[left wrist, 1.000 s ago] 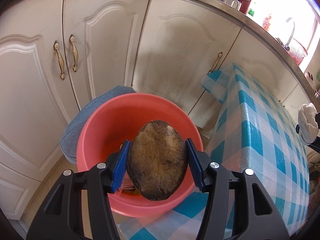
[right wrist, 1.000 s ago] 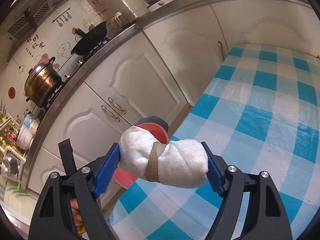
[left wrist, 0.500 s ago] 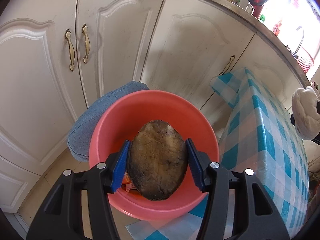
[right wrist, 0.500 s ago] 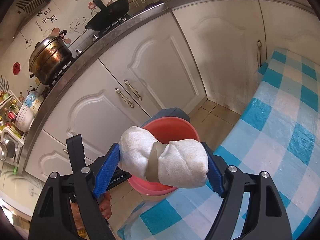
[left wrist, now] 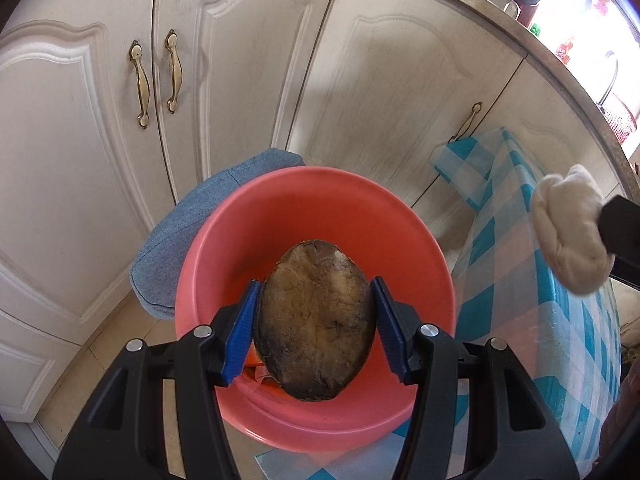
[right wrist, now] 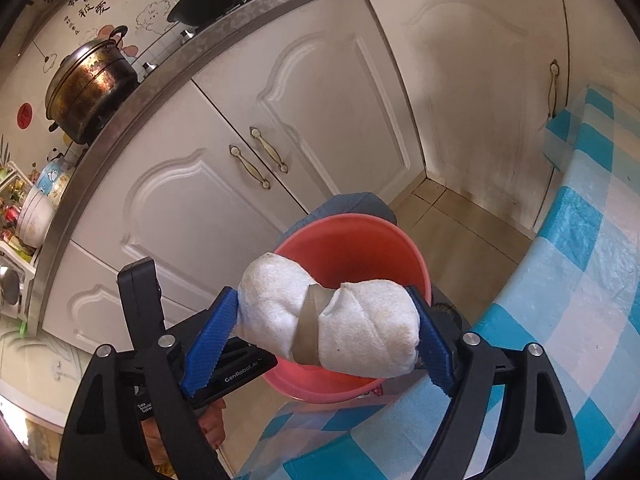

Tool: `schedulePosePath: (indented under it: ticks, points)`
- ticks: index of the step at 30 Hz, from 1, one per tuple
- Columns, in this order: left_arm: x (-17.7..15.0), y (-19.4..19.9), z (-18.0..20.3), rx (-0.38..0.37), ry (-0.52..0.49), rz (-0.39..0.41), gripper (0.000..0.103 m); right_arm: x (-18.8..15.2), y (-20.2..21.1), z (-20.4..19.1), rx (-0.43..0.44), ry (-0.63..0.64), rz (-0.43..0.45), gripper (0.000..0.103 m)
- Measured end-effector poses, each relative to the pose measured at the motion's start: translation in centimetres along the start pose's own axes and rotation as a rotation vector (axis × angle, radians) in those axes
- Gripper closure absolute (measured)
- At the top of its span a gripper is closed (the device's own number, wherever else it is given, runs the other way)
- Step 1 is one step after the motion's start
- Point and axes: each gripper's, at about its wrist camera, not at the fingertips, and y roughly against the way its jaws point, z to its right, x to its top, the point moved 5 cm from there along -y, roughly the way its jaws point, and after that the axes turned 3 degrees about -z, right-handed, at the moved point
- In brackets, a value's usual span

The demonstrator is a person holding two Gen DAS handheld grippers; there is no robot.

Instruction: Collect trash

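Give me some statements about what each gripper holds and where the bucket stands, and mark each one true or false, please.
1. The left gripper is shut on a dark brown oval piece of trash. True.
2. The right gripper is open and holds nothing. False: it is shut on a white wad with a band of tape around its middle.
3. The red bucket stands on the checked tablecloth. False: it stands on the floor beside the table, in front of the white cabinet doors.
4. The brown piece hangs over the bucket's opening. True.
5. Something orange already lies in the bucket's bottom. True.
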Motion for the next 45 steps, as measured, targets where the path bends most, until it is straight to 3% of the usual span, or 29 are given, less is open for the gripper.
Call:
schedulePosePath:
  ticks: [2,4,5,8,12,22,31,36,45]
  points:
    - [0.0,-0.3,-0.2,0.007,0.009,0.005,0.045,0.0,-0.6,0.3,-0.025,-0.005,-0.008,0.013]
    - [0.2,-0.3,-0.4,0.023,0.019,0.017,0.023,-0.1,-0.6,0.6,-0.022,-0.018,0.0,0.013]
    - [0.3,-0.1,-0.6,0.032,0.024,0.028,0.019,0.0,-0.3,1.0,-0.022,-0.033,0.013,0.013]
    - [0.6,0.3,-0.9,0.05,0.032,0.044,0.019,0.1,1.5,2.0,-0.026,-0.064,0.071,0.012]
    - [1.3,1.5,-0.7,0.073,0.032,0.085,0.014,0.3,4.5,3.7,-0.093,-0.084,0.154,0.011]
    - [3.1,4.9,3.7,0.134,-0.107,0.175,0.01,-3.3,11.9,9.2,-0.341,-0.136,0.29,0.011]
    - [3.4,9.3,13.7,0.02,-0.296,0.294,0.004,-7.8,20.9,12.7,-0.606,-0.192,0.43,0.011]
    - [3.1,12.5,19.8,-0.07,-0.375,0.358,0.004,-10.1,27.1,12.5,-0.776,-0.195,0.525,0.011]
    - [1.1,18.8,29.2,-0.225,-0.477,0.44,0.004,-14.6,38.0,11.5,-0.969,-0.263,0.722,0.007]
